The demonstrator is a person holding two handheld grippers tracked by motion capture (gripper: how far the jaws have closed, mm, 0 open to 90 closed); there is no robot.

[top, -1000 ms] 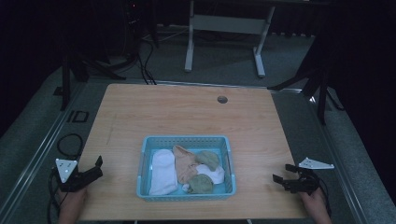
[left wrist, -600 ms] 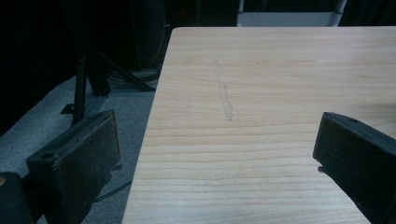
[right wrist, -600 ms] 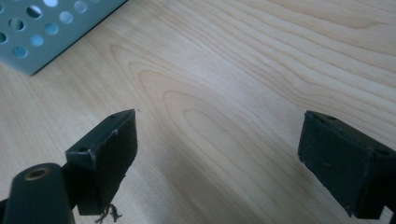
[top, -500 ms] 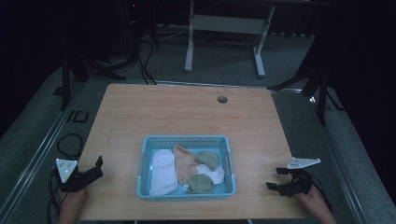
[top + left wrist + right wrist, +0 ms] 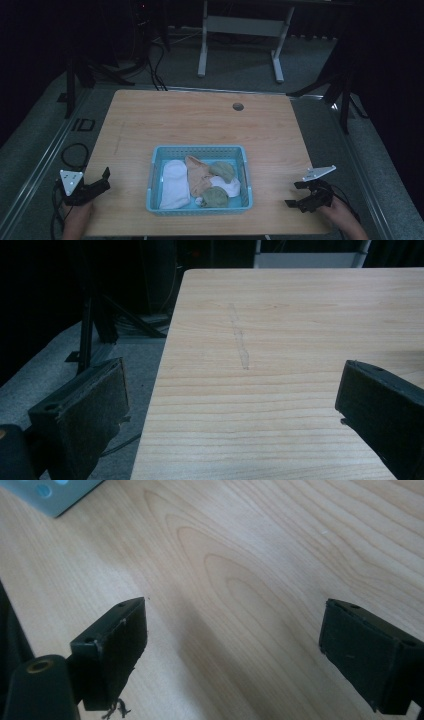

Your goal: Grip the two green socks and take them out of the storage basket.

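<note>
Both grippers idling at the near table corners, basket of socks waiting between them.

L gripper (image 5: 102, 181) is sitting at the near-left edge w/ jaws spread wide, nothing btwn them, looking up the bare wood table (image 5: 200, 125); R gripper (image 5: 300, 196) is hovering low at near-right, jaws also gaping wide and empty, angled in toward the blue basket (image 5: 246, 172), prob. lining up a reach. Basket is resting mid-table, near the front edge, well apart from both tools, keeping the white sock (image 5: 173, 184), the tan one (image 5: 197, 176) and the green ones (image 5: 216, 197) bunched for easy picking. No brand or label readable on basket or cloth; "ID" marking showing on the floor (image 5: 83, 124) left of the table.
</note>
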